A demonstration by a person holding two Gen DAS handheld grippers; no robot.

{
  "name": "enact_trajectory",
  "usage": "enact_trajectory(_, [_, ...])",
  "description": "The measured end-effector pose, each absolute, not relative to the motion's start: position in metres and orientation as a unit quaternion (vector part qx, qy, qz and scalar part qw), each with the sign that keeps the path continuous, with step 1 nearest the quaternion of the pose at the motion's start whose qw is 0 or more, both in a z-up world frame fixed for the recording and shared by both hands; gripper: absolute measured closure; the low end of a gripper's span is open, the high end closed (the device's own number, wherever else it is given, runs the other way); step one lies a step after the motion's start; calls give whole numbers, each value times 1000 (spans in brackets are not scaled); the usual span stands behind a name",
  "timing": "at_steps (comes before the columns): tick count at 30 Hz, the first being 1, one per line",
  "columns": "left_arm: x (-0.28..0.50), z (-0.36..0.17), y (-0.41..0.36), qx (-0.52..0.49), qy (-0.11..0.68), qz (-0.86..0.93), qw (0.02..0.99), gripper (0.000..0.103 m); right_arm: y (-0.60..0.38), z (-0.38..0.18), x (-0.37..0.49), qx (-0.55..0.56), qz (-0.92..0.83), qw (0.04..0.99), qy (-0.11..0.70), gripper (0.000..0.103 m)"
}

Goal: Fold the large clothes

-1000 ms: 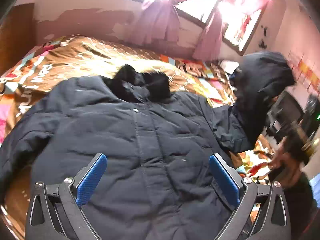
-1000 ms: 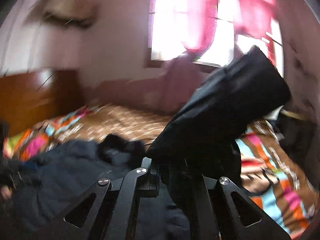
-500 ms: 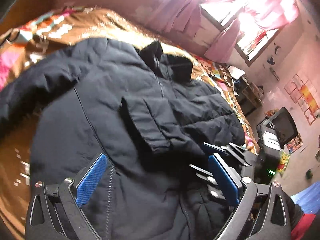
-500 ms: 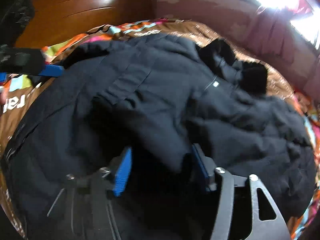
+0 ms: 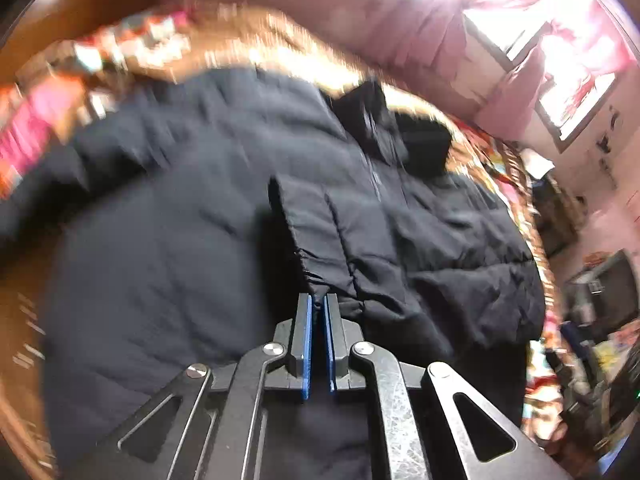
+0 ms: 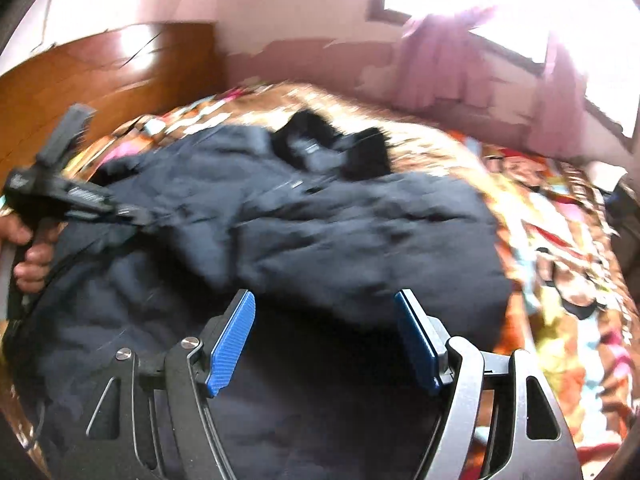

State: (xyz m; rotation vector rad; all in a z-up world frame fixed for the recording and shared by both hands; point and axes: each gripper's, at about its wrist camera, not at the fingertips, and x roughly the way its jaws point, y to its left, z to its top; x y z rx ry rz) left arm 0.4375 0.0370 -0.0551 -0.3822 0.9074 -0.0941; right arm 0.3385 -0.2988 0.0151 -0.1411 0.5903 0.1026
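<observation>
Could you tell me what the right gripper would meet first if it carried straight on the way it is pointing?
Most likely the folded-over sleeve of the dark jacket. It lies just beyond the right gripper, whose jaws are opening with nothing gripped; depth is hard to judge.

Jacket (image 5: 200,260) lies on the bed (image 6: 560,240) — sleeve (image 5: 320,240) folded across its front.

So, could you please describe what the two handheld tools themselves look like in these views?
Both are alike: the left tool and right tool each have two flat fingers faced with ribbed blue pads, carried on black linkage arms with triangular cut-outs and round silver pivot screws. Some links are bare, scuffed grey metal. No cables or sleeves show.
</observation>
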Motion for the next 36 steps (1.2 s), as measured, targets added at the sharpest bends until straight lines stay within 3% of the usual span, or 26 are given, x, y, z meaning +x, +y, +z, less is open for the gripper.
enact_trajectory(5, [427,-22,61,-117,386,15,915,98,-297,17,392,-25,47,956,289,29])
enact_trajectory(11, [444,-60,80,-90,441,34,892,98,-245,-26,460,-23,81,938,336,29])
enact_trajectory(15, [446,-80,85,-96,440,33,892,98,-211,-64,483,-61,65,924,372,26])
enact_trajectory(20, [437,-85,86,-91,411,15,907,95,-204,-84,483,-70,71,929,358,16])
enact_trajectory(23, [426,-85,101,-148,387,-6,910,93,-200,-90,476,-84,66,936,335,14])
enact_trajectory(28, [401,-77,134,-222,382,2,897,75,-198,-81,469,-98,51,936,333,12])
enact_trajectory(30, [388,-74,153,-238,379,15,894,55,-195,-64,461,-71,38,943,322,11])
enact_trajectory(31, [383,-73,162,-245,376,25,893,35,-193,-55,457,-51,53,948,309,11])
enact_trajectory(32, [377,-73,174,-253,372,40,892,26,-188,-45,455,-32,73,952,297,11])
enact_trajectory(36, [356,-82,238,-340,373,73,860,25,-132,-13,461,-28,141,948,282,10])
